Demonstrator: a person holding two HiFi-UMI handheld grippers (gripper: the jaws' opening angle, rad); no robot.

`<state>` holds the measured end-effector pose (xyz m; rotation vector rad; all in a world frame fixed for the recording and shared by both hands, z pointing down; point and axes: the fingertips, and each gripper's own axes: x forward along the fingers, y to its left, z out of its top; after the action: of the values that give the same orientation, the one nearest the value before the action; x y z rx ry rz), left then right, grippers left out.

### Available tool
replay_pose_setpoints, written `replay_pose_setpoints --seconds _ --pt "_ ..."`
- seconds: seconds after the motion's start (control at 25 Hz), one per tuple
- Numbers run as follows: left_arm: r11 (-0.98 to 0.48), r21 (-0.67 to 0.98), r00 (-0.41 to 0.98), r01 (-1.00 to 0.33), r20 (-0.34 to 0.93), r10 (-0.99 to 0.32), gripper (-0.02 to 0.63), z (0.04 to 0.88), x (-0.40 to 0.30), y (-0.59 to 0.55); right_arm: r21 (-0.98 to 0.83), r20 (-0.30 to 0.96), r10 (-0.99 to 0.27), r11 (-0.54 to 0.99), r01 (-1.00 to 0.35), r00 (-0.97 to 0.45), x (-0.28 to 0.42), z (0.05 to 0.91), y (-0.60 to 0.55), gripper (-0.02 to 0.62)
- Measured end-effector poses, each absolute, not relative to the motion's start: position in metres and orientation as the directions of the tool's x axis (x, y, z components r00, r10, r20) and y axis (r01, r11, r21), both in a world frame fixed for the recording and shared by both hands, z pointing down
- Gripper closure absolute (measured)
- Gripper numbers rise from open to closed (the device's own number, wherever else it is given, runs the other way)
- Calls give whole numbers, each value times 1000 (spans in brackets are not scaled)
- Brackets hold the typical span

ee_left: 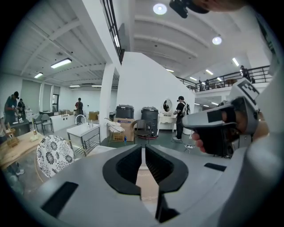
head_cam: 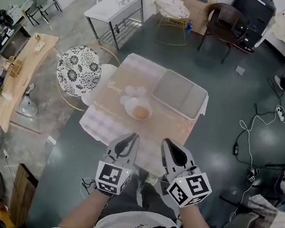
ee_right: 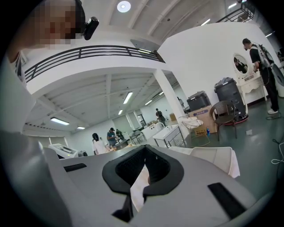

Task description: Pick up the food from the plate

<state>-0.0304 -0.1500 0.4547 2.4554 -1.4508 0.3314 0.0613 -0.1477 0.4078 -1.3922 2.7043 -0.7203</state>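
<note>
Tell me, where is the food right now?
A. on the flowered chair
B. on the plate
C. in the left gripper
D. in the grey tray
B: the food lies on the plate; the left gripper and the right gripper are both shut, empty and short of it.

One white round plate [head_cam: 129,106], one orange-brown round food piece [head_cam: 141,113], and one pale grey rectangular tray [head_cam: 180,94] at two o'clock.
</note>
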Motion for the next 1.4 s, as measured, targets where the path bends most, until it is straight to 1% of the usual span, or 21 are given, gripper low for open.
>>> replay_pose_setpoints --seconds 0.32,0.48,0.52,0.64,0.76,0.88,1.08,1.24,1.4 --pt "-475 125 485 -871 374 -791 591 508 -41 -199 -406 212 -779 479 -779 -590 46 434 -198 581" --pt "-490 131 498 -862 397 -771 587 546 -44 -224 -406 229 -778 471 -783 -586 33 464 -224 581" --pt "-491 131 499 -861 403 -767 576 558 -46 -230 -408 234 -777 467 -785 -584 30 473 -229 581" --pt "-487 138 496 -862 420 -760 496 593 -51 -247 -416 253 -775 453 -788 -579 25 500 -244 581" --pt "-481 139 489 -865 440 -753 439 623 -55 -261 -428 266 -771 443 -788 -579 22 521 -255 581" --pt "-482 128 483 -867 458 -746 364 648 -55 -272 -431 280 -764 441 -787 -582 20 537 -265 581" --pt "-520 98 494 -849 497 -713 242 686 -46 -281 -438 281 -752 453 -777 -597 17 553 -275 581" --pt "-535 90 497 -840 525 -691 192 710 -38 -288 -444 276 -755 449 -775 -595 22 564 -283 581" --pt "-514 73 468 -855 536 -703 178 727 -41 -298 -446 269 -748 462 -767 -607 22 575 -288 581"
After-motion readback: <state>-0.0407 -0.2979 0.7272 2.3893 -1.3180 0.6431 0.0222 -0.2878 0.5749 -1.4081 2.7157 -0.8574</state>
